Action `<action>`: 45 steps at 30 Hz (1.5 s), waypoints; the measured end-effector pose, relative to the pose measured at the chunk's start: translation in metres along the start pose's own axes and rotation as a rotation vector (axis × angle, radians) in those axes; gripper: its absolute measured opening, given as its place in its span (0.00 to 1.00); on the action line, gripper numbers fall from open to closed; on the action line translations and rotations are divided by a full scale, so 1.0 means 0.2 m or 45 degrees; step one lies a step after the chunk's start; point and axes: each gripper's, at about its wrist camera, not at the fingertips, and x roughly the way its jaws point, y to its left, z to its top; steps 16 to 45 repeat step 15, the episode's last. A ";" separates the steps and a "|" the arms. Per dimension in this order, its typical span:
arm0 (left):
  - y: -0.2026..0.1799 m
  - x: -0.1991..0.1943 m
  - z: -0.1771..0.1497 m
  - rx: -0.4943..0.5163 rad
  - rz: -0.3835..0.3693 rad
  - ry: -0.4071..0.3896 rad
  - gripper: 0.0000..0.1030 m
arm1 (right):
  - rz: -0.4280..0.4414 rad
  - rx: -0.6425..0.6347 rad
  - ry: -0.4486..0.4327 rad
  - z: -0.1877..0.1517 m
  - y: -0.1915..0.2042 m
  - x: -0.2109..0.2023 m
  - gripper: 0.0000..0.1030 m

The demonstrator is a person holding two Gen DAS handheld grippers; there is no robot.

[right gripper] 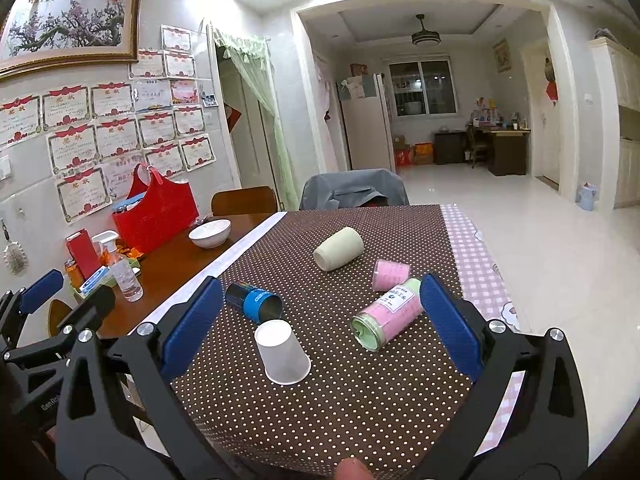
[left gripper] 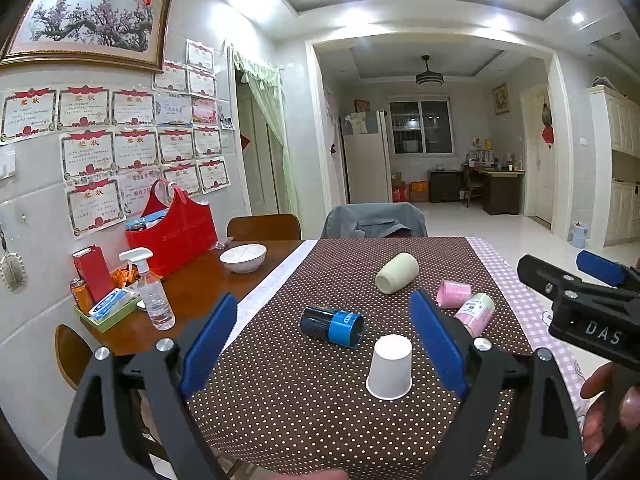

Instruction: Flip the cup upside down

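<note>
A white paper cup (left gripper: 389,367) stands upside down, rim on the brown dotted tablecloth (left gripper: 304,412), near the front; it also shows in the right wrist view (right gripper: 282,352). My left gripper (left gripper: 324,344) is open and empty, held above the cloth just short of the cup. My right gripper (right gripper: 320,324) is open and empty, with the cup between and ahead of its fingers. The right gripper also shows in the left wrist view (left gripper: 588,284), to the right.
On the cloth lie a blue can (left gripper: 332,326), a cream cup (left gripper: 397,273), a small pink cup (left gripper: 453,293) and a pink-and-green jar (right gripper: 387,319). A white bowl (left gripper: 243,257), spray bottle (left gripper: 154,296) and red bag (left gripper: 176,232) stand on the wooden table at left.
</note>
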 end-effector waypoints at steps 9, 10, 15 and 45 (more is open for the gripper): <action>0.02 0.00 0.01 -0.008 0.016 -0.012 0.84 | 0.005 0.005 0.006 0.00 0.00 0.01 0.94; 0.02 0.00 0.01 -0.009 0.019 -0.007 0.84 | 0.004 0.004 0.007 0.00 0.00 0.02 0.94; 0.03 0.02 0.01 -0.020 0.029 0.009 0.84 | 0.003 0.007 0.007 -0.01 0.00 0.02 0.94; 0.03 0.02 0.01 -0.020 0.029 0.009 0.84 | 0.003 0.007 0.007 -0.01 0.00 0.02 0.94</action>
